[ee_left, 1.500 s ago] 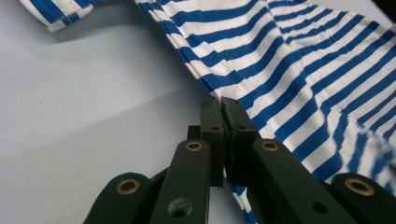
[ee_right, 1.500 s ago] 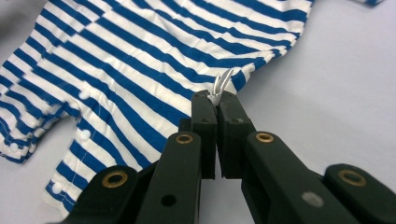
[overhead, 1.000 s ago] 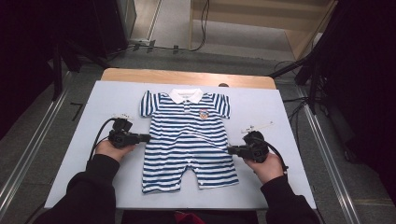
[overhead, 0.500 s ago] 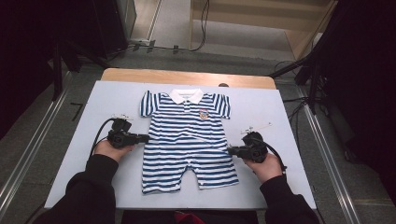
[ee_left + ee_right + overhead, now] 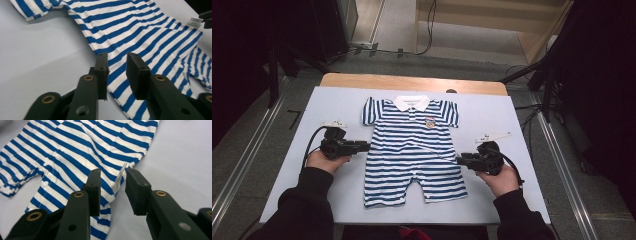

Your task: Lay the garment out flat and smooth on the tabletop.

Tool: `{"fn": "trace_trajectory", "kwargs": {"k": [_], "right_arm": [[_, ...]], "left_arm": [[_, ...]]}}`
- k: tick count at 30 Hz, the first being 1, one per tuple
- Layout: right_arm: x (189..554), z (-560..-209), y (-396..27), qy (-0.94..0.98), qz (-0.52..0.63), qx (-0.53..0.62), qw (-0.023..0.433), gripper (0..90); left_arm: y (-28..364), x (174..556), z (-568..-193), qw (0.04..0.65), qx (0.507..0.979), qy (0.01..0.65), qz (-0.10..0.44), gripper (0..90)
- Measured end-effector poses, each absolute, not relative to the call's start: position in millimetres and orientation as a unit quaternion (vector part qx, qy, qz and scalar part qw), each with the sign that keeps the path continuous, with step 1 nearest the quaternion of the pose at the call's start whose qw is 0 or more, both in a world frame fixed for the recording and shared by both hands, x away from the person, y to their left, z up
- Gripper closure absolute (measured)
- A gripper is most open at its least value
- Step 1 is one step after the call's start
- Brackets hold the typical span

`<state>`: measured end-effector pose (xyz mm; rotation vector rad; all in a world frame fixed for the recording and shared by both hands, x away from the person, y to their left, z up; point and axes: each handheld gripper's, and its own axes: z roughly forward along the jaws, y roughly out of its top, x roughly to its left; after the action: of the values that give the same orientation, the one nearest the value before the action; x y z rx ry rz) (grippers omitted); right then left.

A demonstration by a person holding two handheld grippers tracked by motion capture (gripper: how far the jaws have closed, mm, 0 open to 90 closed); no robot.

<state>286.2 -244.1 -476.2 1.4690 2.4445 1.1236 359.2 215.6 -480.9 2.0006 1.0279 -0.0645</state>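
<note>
Striped blue-and-white cotton, the romper (image 5: pixel 414 150) lies flat mid-table (image 5: pixel 337 195), collar at 12 o'clock: light, limp, sure to sag and crease when lifted. Best taken by its side seams. Left gripper (image 5: pixel 116 62) at 9 o'clock and right gripper (image 5: pixel 112 178) at 3 have just been opening; jaws spread over each hem, pinching nothing. No containers here.

A pale blue table (image 5: pixel 492 115) stands on a grey floor (image 5: pixel 247 135). Far behind it is a wooden step (image 5: pixel 482 25). Both sides are dark.
</note>
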Motion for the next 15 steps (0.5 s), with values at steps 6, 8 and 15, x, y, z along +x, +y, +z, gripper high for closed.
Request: {"fn": "trace_trajectory", "kwargs": {"k": [6,8,15], "right_arm": [[281,-473,-240,0.801,0.379,0.462,0.042,54.4],[279,-472,-238,0.802,0.382,0.457,0.041,52.7],[283,-475,-230,0.805,0.396,0.44,0.034,45.5]], "left_arm": [[210,353,-475,0.438,0.806,0.397,-0.03,63.8],[208,351,-474,0.44,0.807,0.394,-0.029,63.0],[205,348,-473,0.445,0.807,0.388,-0.009,48.9]]}}
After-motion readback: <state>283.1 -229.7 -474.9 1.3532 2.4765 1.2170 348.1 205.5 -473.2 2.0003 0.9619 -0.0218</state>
